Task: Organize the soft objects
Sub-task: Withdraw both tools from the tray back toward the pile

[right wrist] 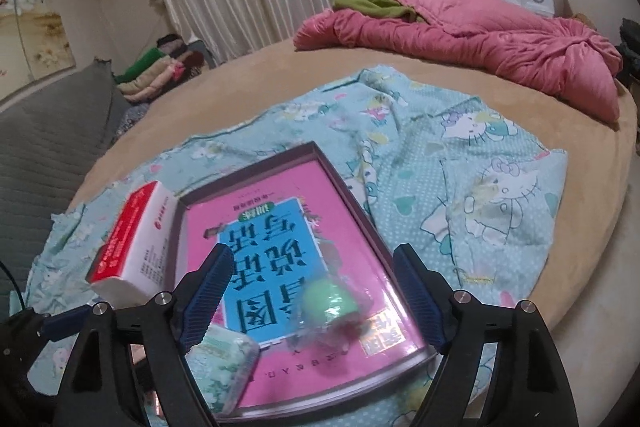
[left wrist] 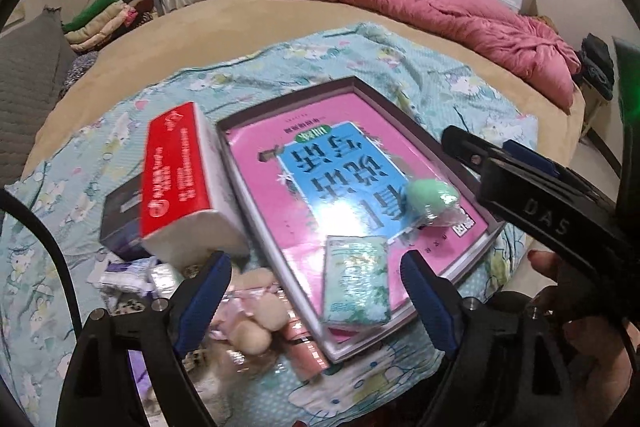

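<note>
Overhead, both grippers hang above a shallow tray [left wrist: 362,85] that lies on a cartoon-print sheet [left wrist: 424,67] spread over a round tan bed [right wrist: 592,267]. A pink book [left wrist: 256,171] fills the tray floor.

From the left wrist camera, the left gripper [left wrist: 316,297] stands released, its blue pads wide apart with nothing pressed between them. A green tissue pack [left wrist: 356,279] lies on the book directly between the fingers, at the tray's 6 o'clock end, touching neither pad. A green ball in clear wrap [left wrist: 430,197] rests on the book at about 3 o'clock, near the tray's right wall. A red-and-white tissue brick [left wrist: 180,183] sits just outside the tray at 9 o'clock, tilted, its near end propped on a dark box [left wrist: 120,215]. A plush toy [left wrist: 256,319] and a pink tube [left wrist: 308,343] lie on the sheet at about 7 o'clock, among small crumpled wrappers. The right gripper comes into this view at 3 o'clock, a hand [left wrist: 592,359] beneath it.

From the right wrist camera, the right gripper [right wrist: 314,299] is likewise released, its fingers spread and empty. The ball lies blurred between them on the book, clear of both pads, and the tissue pack sits at 7 o'clock by the left finger.

A crumpled pink quilt [right wrist: 480,39] lies at the bed's 1 o'clock edge, well apart from the tray.
</note>
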Motion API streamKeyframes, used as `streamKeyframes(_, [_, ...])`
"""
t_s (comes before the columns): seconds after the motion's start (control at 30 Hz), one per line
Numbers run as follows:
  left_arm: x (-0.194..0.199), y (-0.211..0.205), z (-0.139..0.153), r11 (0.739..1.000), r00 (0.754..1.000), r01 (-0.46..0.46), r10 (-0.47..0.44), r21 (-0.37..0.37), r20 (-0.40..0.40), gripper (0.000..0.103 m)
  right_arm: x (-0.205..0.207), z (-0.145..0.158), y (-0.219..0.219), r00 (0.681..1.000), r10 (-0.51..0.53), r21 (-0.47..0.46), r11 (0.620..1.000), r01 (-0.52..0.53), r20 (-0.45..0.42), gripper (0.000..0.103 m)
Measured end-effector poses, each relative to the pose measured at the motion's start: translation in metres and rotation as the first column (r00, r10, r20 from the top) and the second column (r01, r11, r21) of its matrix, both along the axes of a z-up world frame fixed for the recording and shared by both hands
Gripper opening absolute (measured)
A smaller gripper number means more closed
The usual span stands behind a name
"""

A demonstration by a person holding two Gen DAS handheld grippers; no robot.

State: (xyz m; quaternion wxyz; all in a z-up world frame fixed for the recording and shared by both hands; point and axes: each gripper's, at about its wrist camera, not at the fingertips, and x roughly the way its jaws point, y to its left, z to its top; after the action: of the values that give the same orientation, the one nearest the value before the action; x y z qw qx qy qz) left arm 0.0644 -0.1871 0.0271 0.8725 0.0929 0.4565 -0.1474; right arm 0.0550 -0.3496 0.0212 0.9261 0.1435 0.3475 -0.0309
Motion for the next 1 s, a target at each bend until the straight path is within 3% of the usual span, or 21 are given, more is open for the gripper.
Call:
streamKeyframes(0.23, [-0.005,0.034,0.013,0.998,0.997,-0.069,0.069,-0.001,0.035,0.086,-0.006,0.017,0.016,1.0,0.0,-0.038,0.999,0.001,0.031,0.083])
streamKeyframes(0.5, [-0.01,0.065,0.019,0.993,0.992,-0.122,0.122,-0.011,0.039,0.086,-0.013,0.039,0.051,0.994,0.08,-0.073,0.994,-0.075,0.069,0.083])
streamKeyframes(1.0, [-0.012,0.132,0.032,0.97,0.97,-0.237,0.239,-0.053,0.045,0.086,-0.019,0.048,0.098,0.977,0.204,-0.111,0.974,-0.197,0.055,0.084])
